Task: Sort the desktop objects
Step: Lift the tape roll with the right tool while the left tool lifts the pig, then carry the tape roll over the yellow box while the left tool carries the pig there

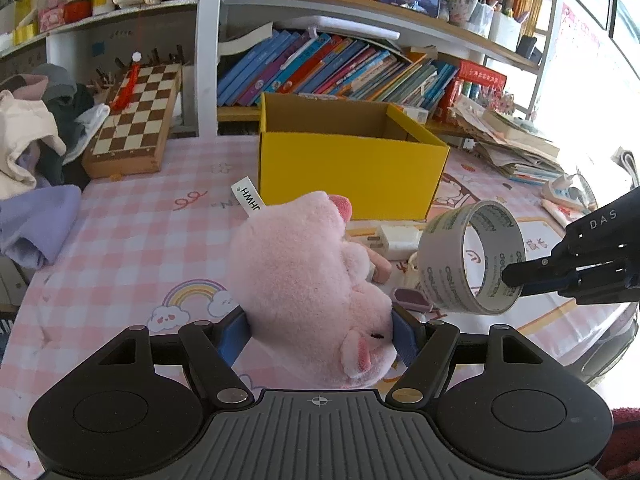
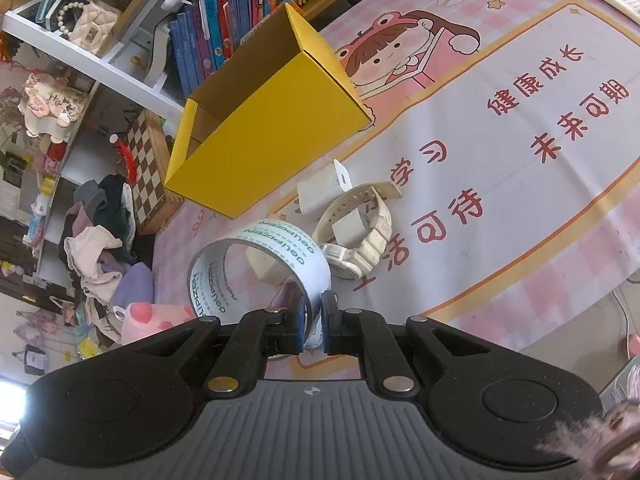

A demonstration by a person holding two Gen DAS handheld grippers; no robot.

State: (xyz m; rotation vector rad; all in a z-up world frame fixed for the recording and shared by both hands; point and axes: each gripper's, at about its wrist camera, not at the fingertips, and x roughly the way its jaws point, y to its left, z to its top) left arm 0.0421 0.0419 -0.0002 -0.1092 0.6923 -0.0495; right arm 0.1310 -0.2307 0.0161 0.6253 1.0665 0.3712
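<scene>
— So, what is each hand-held gripper doing?

— On the left, the left hand-held gripper [image 1: 320, 334] has its blue pads pressed into both sides of a pink plush pig [image 1: 308, 292], holding it above the table [image 1: 120, 240]. A white label sticks out of the toy's far end.

— And the other one?

— Seen from its own camera, the right hand-held gripper [image 2: 314, 322] is pinched almost shut on the wall of a roll of clear packing tape [image 2: 260, 272], one pad inside the ring and one outside. The roll is lifted off the table, its open side turned toward the left camera.

— Where would these things be sorted to?

— A yellow cardboard box [image 1: 352, 160] stands open on the pink checked tablecloth, just behind the pig and to the left of the tape.

— What else lies on the table?

— A cream wristwatch [image 2: 356, 236] lies near the box beside a small white packet [image 2: 320, 192]. A folding chessboard [image 1: 132, 120] leans at the far left, next to a heap of clothes [image 1: 32, 152]. Shelves of books [image 1: 332, 68] rise behind the box.
</scene>
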